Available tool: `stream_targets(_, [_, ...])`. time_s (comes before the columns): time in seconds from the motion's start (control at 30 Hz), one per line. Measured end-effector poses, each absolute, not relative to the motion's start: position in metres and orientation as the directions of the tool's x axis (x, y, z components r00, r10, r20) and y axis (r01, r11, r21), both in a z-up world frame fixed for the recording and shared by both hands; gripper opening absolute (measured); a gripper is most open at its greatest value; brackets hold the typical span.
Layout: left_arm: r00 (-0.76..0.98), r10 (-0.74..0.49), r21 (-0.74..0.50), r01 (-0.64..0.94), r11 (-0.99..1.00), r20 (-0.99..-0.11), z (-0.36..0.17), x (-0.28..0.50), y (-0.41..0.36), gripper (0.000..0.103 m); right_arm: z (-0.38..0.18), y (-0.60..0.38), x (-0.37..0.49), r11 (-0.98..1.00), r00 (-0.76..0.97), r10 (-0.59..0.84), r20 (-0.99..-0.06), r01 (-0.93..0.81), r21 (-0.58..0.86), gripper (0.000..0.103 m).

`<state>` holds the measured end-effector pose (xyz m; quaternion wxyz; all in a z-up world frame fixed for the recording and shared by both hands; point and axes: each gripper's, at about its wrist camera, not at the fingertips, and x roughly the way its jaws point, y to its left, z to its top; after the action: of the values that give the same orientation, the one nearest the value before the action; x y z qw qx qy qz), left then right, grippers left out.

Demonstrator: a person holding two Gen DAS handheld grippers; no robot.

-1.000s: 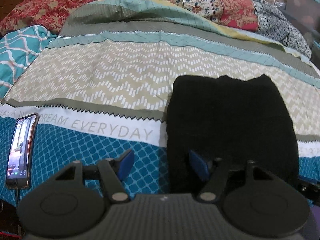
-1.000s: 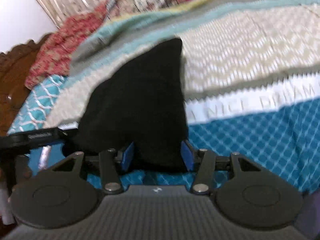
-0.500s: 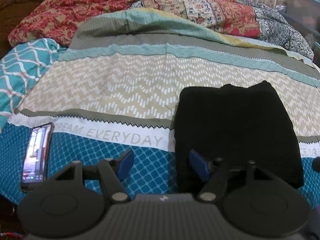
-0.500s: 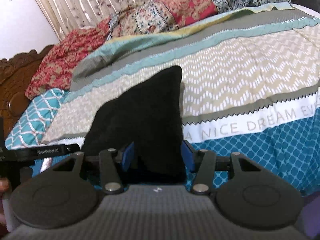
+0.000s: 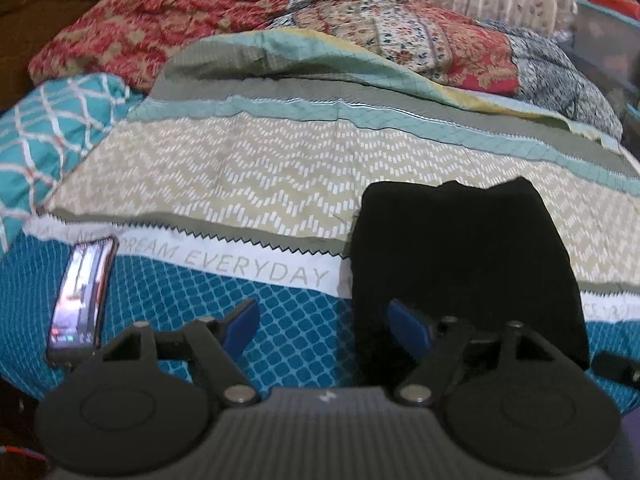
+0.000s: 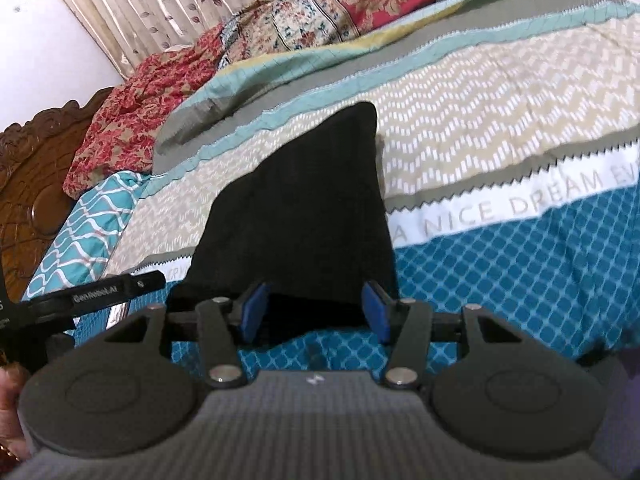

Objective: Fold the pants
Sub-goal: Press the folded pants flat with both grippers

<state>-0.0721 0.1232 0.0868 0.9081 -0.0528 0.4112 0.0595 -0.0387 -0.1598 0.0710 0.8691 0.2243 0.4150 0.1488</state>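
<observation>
Black pants (image 5: pixel 464 264) lie folded into a compact rectangle on the patterned bedspread (image 5: pixel 248 176), straddling the beige zigzag band, the white lettered strip and the blue lattice section near the bed's front edge. Left gripper (image 5: pixel 324 326) sits low at the near edge, blue pads spread wide, nothing between them; its right pad (image 5: pixel 408 326) is over the pants' near left corner, contact unclear. Right gripper (image 6: pixel 312 312) faces the near edge of the fold (image 6: pixel 296 216), pads apart, with the cloth's edge showing between them; no pinch visible. A phone (image 5: pixel 80 300), screen lit, lies on the blue section well left of the pants. Red floral quilts (image 5: pixel 168 28) are heaped at the far side.
</observation>
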Motion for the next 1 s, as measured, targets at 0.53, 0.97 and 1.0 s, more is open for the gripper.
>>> stream_targets(0.53, [0.582, -0.038, -0.151, -0.147, 0.978, -0.812, 0.054, -0.058, 0.133, 0.062, 0.068, -0.170, -0.036, 0.840, 0.631, 0.449, -0.633, -0.057, 0.539, 0.056])
stream_targets(0.97, [0.571, -0.362, -0.490, -0.083, 0.868, -0.737, 0.045, -0.004, 0.181, 0.103, 0.050, -0.209, 0.005, 0.720, 0.618, 0.554, -0.558, -0.020, 0.694, 0.088])
stream_targets(1.0, [0.559, -0.379, -0.504, -0.083, 0.860, -0.738, 0.040, -0.002, 0.180, 0.103, 0.046, -0.209, 0.009, 0.713, 0.607, 0.563, -0.560, -0.014, 0.701, 0.088])
